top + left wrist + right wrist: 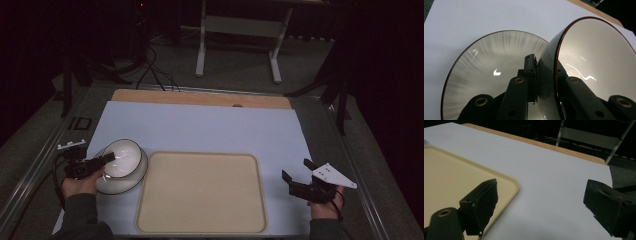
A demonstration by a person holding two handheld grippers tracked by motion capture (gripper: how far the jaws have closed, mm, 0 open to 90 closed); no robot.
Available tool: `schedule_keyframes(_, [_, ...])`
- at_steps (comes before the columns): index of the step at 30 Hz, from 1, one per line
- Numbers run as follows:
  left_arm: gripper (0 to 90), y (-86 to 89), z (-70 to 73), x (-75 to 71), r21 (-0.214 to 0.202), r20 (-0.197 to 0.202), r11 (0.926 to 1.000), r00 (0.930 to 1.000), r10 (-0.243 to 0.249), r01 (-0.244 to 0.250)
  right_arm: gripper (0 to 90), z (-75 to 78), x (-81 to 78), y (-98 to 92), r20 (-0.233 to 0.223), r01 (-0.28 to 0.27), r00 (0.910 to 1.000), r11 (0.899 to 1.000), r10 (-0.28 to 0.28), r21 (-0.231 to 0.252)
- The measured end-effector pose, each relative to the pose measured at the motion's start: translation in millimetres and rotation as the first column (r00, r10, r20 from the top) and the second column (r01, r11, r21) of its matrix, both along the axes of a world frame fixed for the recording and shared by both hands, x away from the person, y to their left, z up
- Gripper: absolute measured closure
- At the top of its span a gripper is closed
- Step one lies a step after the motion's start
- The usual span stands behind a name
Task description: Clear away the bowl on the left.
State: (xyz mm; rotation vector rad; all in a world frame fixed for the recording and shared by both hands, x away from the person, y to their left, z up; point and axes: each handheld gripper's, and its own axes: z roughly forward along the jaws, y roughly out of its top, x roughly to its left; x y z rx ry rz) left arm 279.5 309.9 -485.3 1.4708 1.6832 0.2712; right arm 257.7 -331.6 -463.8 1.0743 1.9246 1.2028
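- Your left gripper (pixel 102 163) has its fingers (pixel 530 72) pinched on the rim of the bowl (pixel 596 62), one finger outside the wall and one inside.
- The bowl is tilted in that grip, its dark-edged rim standing nearly on edge, above the plate (pixel 489 75).
- The plate lies flat on the table (pixel 210 127) just beneath those fingers, left of the tray (pixel 200 192).
- Your right gripper (pixel 296 172) holds its fingers (pixel 482 202) spread wide with nothing between them.
- Those fingers hover over the table's white sheet, just past the tray's right edge, well apart from the bowl.
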Motion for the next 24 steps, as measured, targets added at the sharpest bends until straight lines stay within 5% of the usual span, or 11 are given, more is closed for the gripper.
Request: schedule_keyframes(24, [80.2,-9.0,10.7,-4.4,-0.030,0.081,0.9994,0.9966,-0.012,0.015,11.9,0.0,-0.4,0.2,-0.001,-0.001,1.0000,1.000,0.001,-0.001])
